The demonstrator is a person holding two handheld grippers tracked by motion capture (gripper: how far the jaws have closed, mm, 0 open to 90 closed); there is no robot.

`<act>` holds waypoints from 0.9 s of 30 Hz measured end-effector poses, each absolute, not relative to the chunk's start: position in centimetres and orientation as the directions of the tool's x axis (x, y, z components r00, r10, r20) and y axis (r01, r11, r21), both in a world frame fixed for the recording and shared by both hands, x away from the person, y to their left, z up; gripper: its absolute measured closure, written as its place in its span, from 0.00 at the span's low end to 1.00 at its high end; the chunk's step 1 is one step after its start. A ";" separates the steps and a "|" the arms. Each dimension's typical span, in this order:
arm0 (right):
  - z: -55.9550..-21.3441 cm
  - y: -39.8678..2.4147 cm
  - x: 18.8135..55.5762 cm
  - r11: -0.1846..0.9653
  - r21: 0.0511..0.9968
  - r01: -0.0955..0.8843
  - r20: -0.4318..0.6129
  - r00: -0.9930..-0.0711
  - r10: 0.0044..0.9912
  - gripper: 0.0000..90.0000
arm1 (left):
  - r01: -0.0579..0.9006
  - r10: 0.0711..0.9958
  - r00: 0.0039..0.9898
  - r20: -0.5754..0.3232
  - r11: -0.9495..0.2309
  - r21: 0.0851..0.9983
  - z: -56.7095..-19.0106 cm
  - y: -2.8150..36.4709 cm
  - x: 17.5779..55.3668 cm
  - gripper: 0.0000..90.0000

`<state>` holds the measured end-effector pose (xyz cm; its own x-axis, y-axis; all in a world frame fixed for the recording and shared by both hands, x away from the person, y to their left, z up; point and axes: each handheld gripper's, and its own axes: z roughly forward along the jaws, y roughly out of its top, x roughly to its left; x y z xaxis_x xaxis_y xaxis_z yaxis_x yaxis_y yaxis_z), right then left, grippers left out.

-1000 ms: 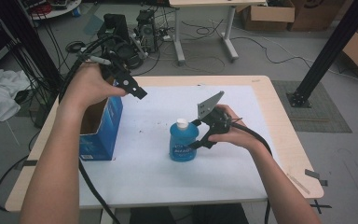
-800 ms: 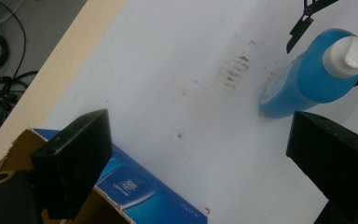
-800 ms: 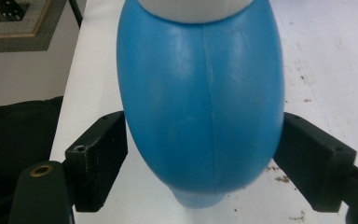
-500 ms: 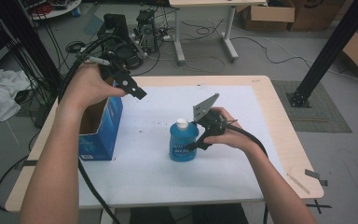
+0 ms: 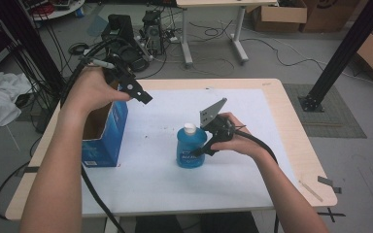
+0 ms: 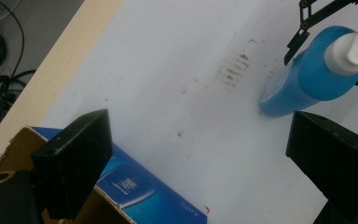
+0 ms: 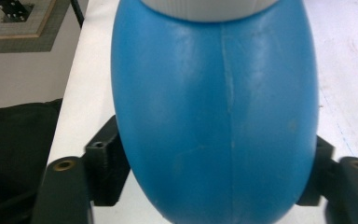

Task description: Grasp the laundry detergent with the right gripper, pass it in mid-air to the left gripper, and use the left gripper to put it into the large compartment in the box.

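Observation:
A blue bottle (image 5: 190, 151) with a white cap (image 5: 190, 128) stands upright on the white sheet near the table's middle. My right gripper (image 5: 201, 147) reaches it from the right; its jaws have just been closing, and in the right gripper view the pads (image 7: 103, 163) touch both sides of the bottle (image 7: 214, 93). My left gripper (image 5: 143, 95) hangs open and empty above the open blue cardboard box (image 5: 104, 138) at the left. The left gripper view looks down between its wide jaws onto the box's edge (image 6: 144, 191) and the bottle (image 6: 303, 79) farther off.
A white sheet (image 5: 160, 184) covers most of the wooden table (image 5: 296, 145). Cables, equipment and cardboard boxes lie on the floor beyond the far edge. A black post (image 5: 340, 53) stands at the right rear. Tape strips (image 5: 329, 181) sit at the table's right corner.
The right gripper's jaws narrowed from wide apart to touching the bottle's sides, and the hand shifted slightly toward the bottle. The left hand stayed where it was.

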<state>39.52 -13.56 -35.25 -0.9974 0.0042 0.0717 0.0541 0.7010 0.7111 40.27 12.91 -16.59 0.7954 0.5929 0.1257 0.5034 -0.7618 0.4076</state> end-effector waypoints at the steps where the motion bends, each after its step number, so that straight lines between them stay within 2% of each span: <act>1: -35.3 -13.5 39.5 0.701 0.711 0.054 0.072 -0.997 0.004 0.35 | 0.503 0.593 0.796 0.125 -0.762 0.408 -16.6 12.9 40.3 0.09; 10: -35.4 -13.5 39.6 0.701 0.711 0.053 0.075 -0.997 -0.001 0.39 | 0.504 0.593 0.796 0.123 -0.762 0.407 -16.6 13.0 40.3 0.09; 16: -35.3 -13.5 39.7 0.698 0.714 0.049 0.067 -0.998 0.000 0.47 | 0.503 0.591 0.798 0.120 -0.762 0.407 -16.7 13.0 40.3 0.09; 27: -35.5 -13.8 40.0 0.673 0.739 0.034 0.061 -0.998 -0.017 0.49 | 0.496 0.582 0.805 0.117 -0.768 0.404 -17.0 12.8 40.3 0.09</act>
